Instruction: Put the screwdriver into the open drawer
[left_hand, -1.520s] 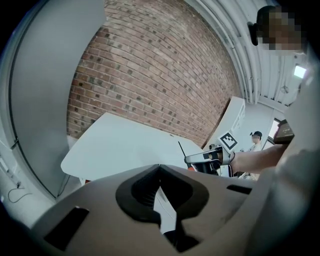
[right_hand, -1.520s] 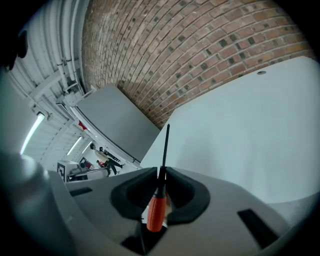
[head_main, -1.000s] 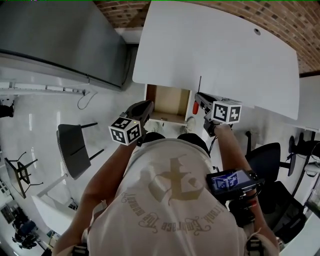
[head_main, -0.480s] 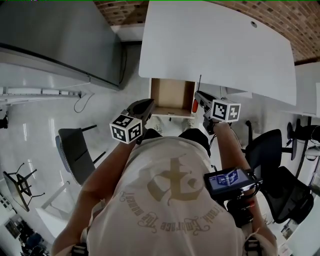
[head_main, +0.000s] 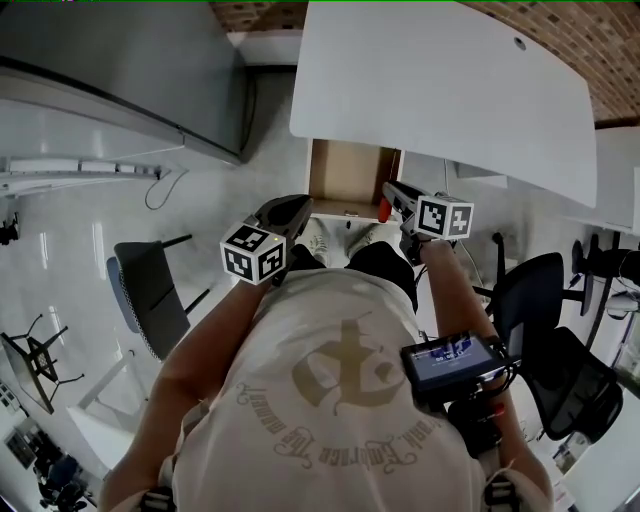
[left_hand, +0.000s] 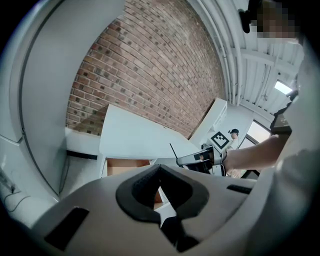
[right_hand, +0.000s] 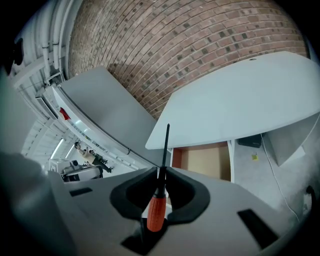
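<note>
Holding the slim screwdriver with orange plastic handle and thin black shaft (right_hand: 156, 211) in the right gripper (right_hand: 160, 170), I read this as a carrying grip. The dark pads are pinched narrow on the tool where handle meets shaft. The shaft runs forward along the jaws and the handle sits back in the throat. That puts the long tip first, aimed toward the open light-brown wooden drawer (right_hand: 205, 161) that juts from under the white curved desk top (right_hand: 240, 100).

Head view: the right gripper (head_main: 392, 195) is at the front right corner of the drawer (head_main: 345, 172), with the screwdriver (head_main: 384, 211) showing orange just beneath it. I judge the tool to be in the air at the drawer front, not yet inside.

The left gripper (left_hand: 160, 166) has its tips together with nothing between them. It hangs by the drawer's front left corner (head_main: 297, 208). I take it for a spare hand, ready to steady the drawer.

Tool look: the handle is bright orange, smooth and rounded. The shaft is straight, matte black and longer than the handle. The tip is too small to tell the blade type. It is probably light and may roll on the drawer floor.
</note>
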